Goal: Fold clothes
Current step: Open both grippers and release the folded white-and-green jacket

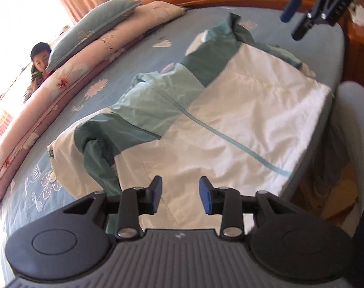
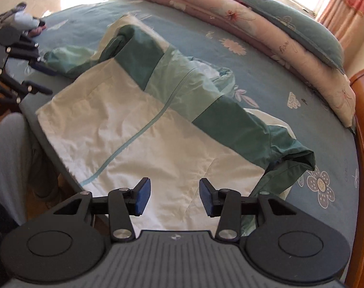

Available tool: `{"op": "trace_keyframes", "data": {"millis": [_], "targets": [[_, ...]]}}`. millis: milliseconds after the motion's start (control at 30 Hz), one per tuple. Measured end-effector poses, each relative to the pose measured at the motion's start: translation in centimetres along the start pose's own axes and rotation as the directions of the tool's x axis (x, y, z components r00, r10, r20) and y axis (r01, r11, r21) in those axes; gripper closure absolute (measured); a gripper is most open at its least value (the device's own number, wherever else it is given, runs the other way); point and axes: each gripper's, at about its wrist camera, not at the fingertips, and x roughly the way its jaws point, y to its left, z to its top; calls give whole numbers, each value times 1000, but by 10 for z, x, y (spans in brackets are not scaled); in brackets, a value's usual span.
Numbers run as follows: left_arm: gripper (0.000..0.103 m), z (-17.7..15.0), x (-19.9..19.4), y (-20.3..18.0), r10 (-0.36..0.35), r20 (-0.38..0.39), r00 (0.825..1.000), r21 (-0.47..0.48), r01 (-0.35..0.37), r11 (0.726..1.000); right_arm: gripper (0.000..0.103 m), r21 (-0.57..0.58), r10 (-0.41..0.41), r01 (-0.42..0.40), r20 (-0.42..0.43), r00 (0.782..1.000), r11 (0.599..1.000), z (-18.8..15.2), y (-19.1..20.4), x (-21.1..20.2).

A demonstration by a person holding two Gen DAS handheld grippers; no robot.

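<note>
While both tongs [image 1: 180, 195] [image 2: 174, 196] hang spread and empty, the white-and-green zip jacket [image 1: 229, 120] could slide off the bed's [image 1: 138, 55] edge.

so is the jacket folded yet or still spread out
Partly folded: the jacket lies front up, zipper closed, both sleeves laid across its chest, body still full length.

A bed [image 1: 138, 48] in a blue flowered sheet carries it all: a white-and-green jacket [image 1: 225, 110] lies spread across the near edge, a folded pink quilt [image 1: 90, 55] along the far side, a grey-green pillow [image 1: 90, 31] on top.
</note>
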Motion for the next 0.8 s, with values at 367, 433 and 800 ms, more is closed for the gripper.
{"op": "trace_keyframes", "data": {"millis": [367,433,800], "targets": [[33,8,118,44,-158,17,987,-469,148,871,46,455,145,-201,155,977,867,-7,-36,113],[34,-17,146,34,-189,-12,982,-519,155,840,46,496,112,-165,135,985,852,-37,-29,150],[33,-96,126,11,-180,-16,984,-645,127,754,32,514,-67,-83,267,961,854,-119,12,191]]}}
